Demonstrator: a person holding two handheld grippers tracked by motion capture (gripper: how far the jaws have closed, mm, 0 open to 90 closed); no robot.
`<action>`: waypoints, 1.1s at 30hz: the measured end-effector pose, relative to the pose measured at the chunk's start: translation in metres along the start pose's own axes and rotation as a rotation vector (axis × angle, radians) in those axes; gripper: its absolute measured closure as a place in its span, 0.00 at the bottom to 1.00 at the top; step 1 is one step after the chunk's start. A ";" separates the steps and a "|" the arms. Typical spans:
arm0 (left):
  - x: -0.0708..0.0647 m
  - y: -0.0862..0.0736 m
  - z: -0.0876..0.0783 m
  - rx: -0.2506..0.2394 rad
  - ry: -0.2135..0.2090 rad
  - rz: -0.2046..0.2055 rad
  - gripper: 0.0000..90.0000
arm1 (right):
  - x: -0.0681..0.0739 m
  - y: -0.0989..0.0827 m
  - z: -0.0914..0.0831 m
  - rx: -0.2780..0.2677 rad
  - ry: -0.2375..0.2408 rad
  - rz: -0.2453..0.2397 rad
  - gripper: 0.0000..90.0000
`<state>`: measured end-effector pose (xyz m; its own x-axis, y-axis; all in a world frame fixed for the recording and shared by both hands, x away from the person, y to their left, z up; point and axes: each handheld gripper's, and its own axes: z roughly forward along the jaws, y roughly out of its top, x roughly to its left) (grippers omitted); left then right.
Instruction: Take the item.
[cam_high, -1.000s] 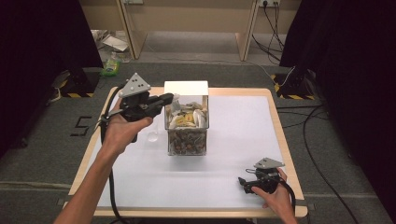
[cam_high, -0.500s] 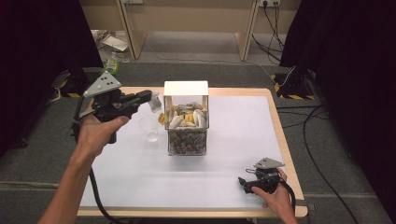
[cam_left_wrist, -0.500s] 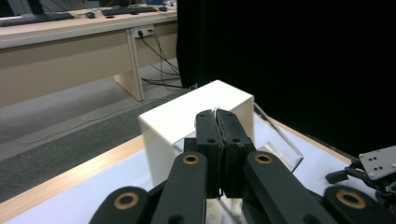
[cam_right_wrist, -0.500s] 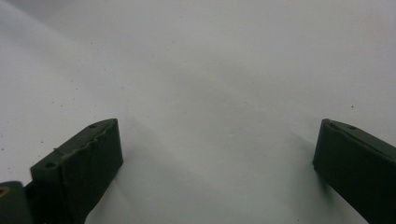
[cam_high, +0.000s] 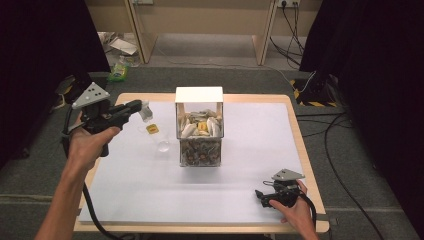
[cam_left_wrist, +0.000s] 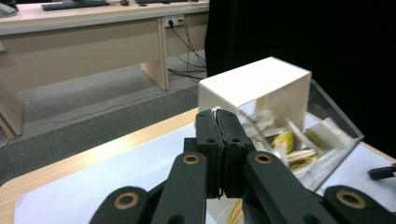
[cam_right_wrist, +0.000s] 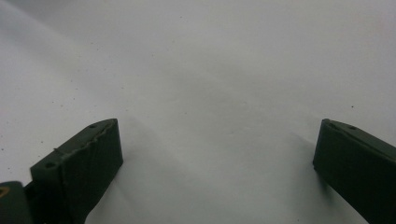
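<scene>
Carried leftward from above the clear box (cam_high: 199, 131), the small tea bag (cam_high: 145, 111) with its yellow tag (cam_high: 152, 129) hung pinched in the pressed-together left tongs (cam_high: 135, 105) over a clear glass cup (cam_high: 161, 140) on the smooth white surface (cam_high: 250, 150), while the right tongs (cam_high: 261, 195), spread, rested near its front edge.

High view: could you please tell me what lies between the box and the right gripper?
Nothing. In the high view, the white table between the box and the right gripper is bare.
</scene>
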<state>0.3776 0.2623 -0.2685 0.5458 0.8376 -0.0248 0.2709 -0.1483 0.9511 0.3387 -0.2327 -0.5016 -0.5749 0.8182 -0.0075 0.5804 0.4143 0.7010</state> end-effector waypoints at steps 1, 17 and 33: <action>0.001 -0.002 0.001 0.006 0.007 0.002 0.98 | 0.000 0.000 0.000 0.001 0.000 0.001 0.02; 0.019 -0.029 0.027 0.052 0.091 -0.006 0.97 | 0.000 0.000 0.000 0.000 0.000 -0.001 0.02; 0.027 -0.044 0.059 0.070 0.141 -0.026 0.97 | 0.000 0.000 0.000 0.000 0.000 -0.001 0.02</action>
<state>0.4270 0.2610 -0.3295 0.4227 0.9063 -0.0009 0.3406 -0.1579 0.9268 0.3388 -0.2328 -0.5016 -0.5752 0.8180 -0.0079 0.5800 0.4147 0.7012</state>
